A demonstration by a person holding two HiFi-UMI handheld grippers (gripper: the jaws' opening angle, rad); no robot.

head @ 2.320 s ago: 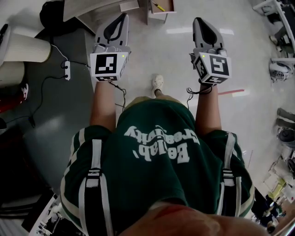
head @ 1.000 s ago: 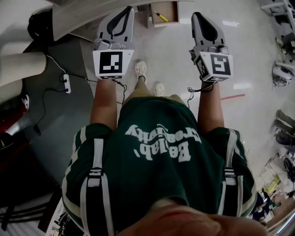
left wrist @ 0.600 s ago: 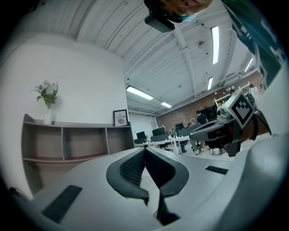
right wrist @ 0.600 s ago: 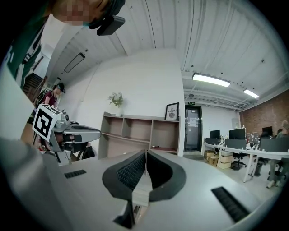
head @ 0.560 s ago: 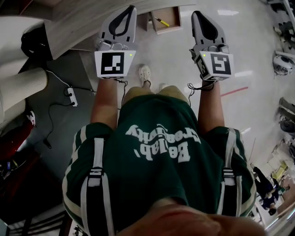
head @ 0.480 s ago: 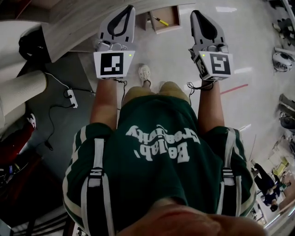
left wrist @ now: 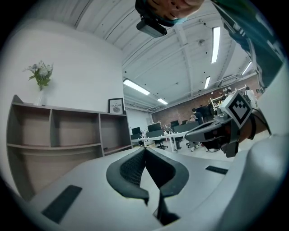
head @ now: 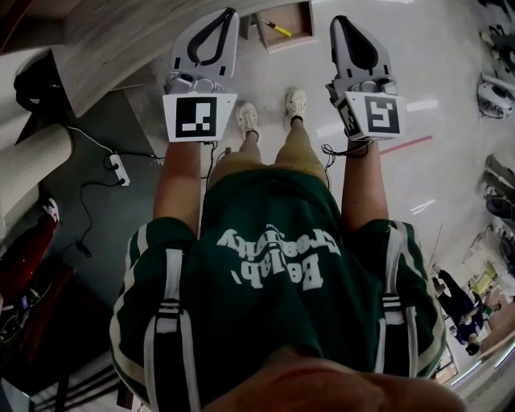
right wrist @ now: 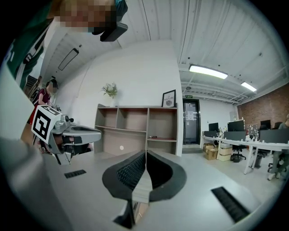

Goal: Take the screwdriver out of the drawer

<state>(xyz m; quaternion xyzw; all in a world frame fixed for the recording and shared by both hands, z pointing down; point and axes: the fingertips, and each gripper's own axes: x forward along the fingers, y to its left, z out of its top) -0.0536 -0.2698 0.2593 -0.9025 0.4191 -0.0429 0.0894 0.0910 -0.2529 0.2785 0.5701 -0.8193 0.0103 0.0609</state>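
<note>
A: Grippers: clenched or spread?

B: Clenched, both. Left gripper [head: 230,13] shut pad to pad on nothing; right gripper [head: 341,21] likewise shut and bare. Held out level, side by side, pointing far.

A: And the screwdriver?

B: Yellow-handled screwdriver [head: 278,30] lying untouched in the open wooden drawer [head: 309,24], far ahead and low, between the two grippers' tips.

A: Why carried shut and high?

B: Probably just for the approach: nothing within reach yet, so no call to spread. Next, at a guess: stepping nearer, lowering one gripper, opening over the handle.
</note>
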